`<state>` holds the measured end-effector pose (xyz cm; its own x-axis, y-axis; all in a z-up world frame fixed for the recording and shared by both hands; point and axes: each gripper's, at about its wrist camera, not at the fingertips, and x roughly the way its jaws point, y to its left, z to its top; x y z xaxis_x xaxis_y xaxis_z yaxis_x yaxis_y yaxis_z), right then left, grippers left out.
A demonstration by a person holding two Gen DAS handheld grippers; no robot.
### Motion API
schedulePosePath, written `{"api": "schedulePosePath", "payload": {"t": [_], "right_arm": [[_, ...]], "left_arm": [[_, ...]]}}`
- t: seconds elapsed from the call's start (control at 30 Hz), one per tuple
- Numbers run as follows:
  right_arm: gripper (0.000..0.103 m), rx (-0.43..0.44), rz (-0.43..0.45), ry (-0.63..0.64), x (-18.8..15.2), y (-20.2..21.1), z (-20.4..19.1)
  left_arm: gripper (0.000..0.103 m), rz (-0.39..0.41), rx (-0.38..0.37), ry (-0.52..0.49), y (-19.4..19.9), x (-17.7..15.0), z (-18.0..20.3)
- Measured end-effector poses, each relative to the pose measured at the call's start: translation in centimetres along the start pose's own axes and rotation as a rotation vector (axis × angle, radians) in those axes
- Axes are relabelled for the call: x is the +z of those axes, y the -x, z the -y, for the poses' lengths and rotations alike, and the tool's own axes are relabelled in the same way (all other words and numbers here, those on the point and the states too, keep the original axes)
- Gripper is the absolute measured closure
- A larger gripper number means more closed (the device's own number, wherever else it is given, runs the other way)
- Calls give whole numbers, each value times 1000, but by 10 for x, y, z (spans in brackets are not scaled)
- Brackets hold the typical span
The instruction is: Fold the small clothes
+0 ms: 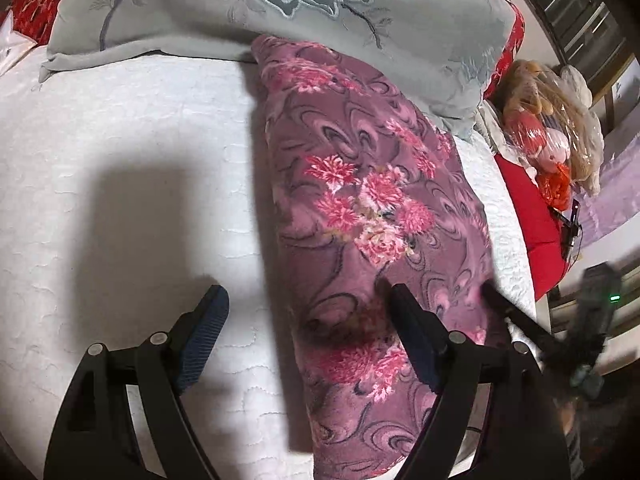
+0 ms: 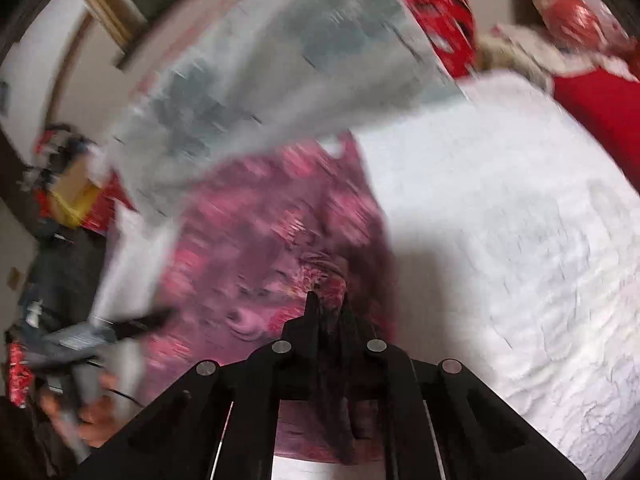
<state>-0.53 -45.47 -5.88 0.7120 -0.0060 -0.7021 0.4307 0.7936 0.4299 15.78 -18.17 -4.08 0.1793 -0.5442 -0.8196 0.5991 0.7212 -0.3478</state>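
A purple garment with pink flowers lies as a long strip on the white quilt. My left gripper stands open near the garment's near end. Its left finger is over bare quilt, its right finger over the cloth, and nothing is pinched. My right gripper reaches the garment's right edge. The right wrist view is blurred. There my right gripper is shut, with a bunch of the purple garment caught between its fingers. The left gripper and the hand holding it show at the lower left.
A grey cover with an embroidered flower lies across the far side, touching the garment's far end. Red bedding and plush toys in a plastic bag sit to the right. Boxes and clutter stand beyond the bed.
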Motion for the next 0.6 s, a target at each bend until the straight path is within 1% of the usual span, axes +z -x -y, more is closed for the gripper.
{"api": "schedulePosePath", "payload": {"t": [0.03,0.1,0.13,0.2,0.27,0.3,0.33,0.4,0.43,0.5,0.53,0.6], "right_arm": [[95,-5,-32,-16,-3,-9,3],[94,-8,-24,-49,-8,-7,7],[89,2,-27,-62,-7,-4,6],[87,-15,-37,-64,-3,2,3],[84,-8,-20,-61,7,9,1],[77,-7,8,-63,15,14,-1],[66,-1,26,-68,20,18,0],[55,22,62,-88,39,19,-2],[54,30,68,-94,47,18,-4],[53,64,59,-104,70,1,-9],[52,65,54,-110,77,-5,-11],[51,61,34,-127,94,-30,-15]], "left_arm": [[21,3,5,-5,1,0,1],[21,16,25,-16,2,0,3],[21,20,32,-21,2,1,5],[21,23,34,-19,2,3,6],[21,33,29,-10,3,7,7],[21,41,25,-6,5,8,6],[21,60,20,-2,7,11,6],[21,125,39,13,16,20,2],[21,162,54,26,20,26,-2],[21,191,70,54,20,33,-10],[21,182,74,71,16,37,-14],[21,149,69,95,4,42,-21]]}}
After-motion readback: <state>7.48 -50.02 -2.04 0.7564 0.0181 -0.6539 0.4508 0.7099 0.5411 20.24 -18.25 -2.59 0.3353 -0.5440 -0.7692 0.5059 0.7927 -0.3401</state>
